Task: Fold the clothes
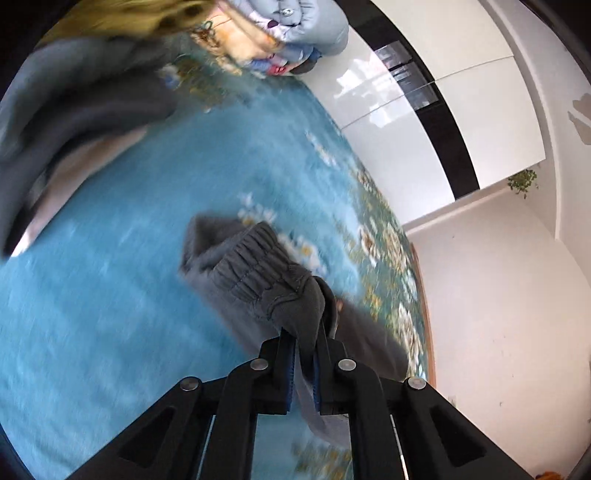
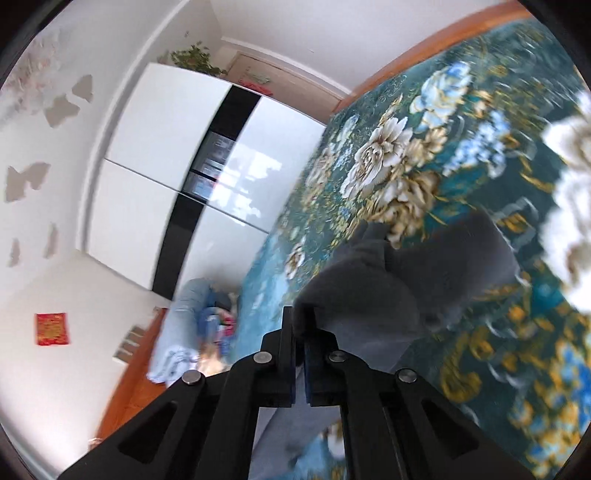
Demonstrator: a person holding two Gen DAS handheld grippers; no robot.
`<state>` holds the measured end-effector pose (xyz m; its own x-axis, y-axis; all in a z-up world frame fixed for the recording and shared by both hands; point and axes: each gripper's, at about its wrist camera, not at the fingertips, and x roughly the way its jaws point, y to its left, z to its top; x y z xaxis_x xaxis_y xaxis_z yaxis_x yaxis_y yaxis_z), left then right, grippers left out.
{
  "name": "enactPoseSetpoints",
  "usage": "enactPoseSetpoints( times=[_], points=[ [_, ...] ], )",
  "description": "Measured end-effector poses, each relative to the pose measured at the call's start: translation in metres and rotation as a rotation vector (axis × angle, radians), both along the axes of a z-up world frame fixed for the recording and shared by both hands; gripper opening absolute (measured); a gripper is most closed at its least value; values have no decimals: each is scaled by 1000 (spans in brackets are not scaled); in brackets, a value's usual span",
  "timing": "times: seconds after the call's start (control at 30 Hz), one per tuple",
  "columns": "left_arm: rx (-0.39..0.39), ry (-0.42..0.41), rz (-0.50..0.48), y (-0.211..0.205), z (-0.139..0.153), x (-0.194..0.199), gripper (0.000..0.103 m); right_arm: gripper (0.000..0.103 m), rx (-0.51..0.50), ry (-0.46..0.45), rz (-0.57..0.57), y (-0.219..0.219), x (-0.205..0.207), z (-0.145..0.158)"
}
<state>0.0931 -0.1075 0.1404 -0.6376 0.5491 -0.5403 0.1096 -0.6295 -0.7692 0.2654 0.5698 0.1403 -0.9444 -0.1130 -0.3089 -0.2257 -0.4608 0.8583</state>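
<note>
A dark grey garment with a gathered elastic waistband [image 1: 255, 269] hangs over a blue flowered bedspread [image 1: 110, 277]. My left gripper [image 1: 304, 343] is shut on a fold of this grey cloth, which bunches above the jaws and trails below them. In the right wrist view the same grey garment [image 2: 436, 269] lies partly lifted off the bedspread [image 2: 480, 369]. My right gripper [image 2: 300, 325] is shut on its edge, with cloth humped over the fingertips. Both views are blurred.
Another grey garment [image 1: 74, 103] with a pale lining lies at the left of the bed. A heap of clothes [image 1: 288, 33] sits at the far end, also seen as a clothes pile [image 2: 192, 325]. A white wardrobe [image 2: 177, 155] stands beyond the bed's edge.
</note>
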Motion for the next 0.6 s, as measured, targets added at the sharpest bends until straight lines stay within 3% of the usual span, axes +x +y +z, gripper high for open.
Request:
enactPoseSetpoints(
  times=[0.2,0.33,0.5,0.6],
  points=[
    [-13,20,44,3,-12,-67,8,3,62,-135,-39,-2,-105,8],
    [-92,12,49,7,-34,-102,8,3,107,-213,-51,-4,-175,-3],
    [-113,-38,44,5,-68,-130,12,4,207,-308,-34,-13,-245,-27],
    [-112,-53,37,6,-79,-135,13,6,190,-347,-30,-14,-264,-54]
  ],
)
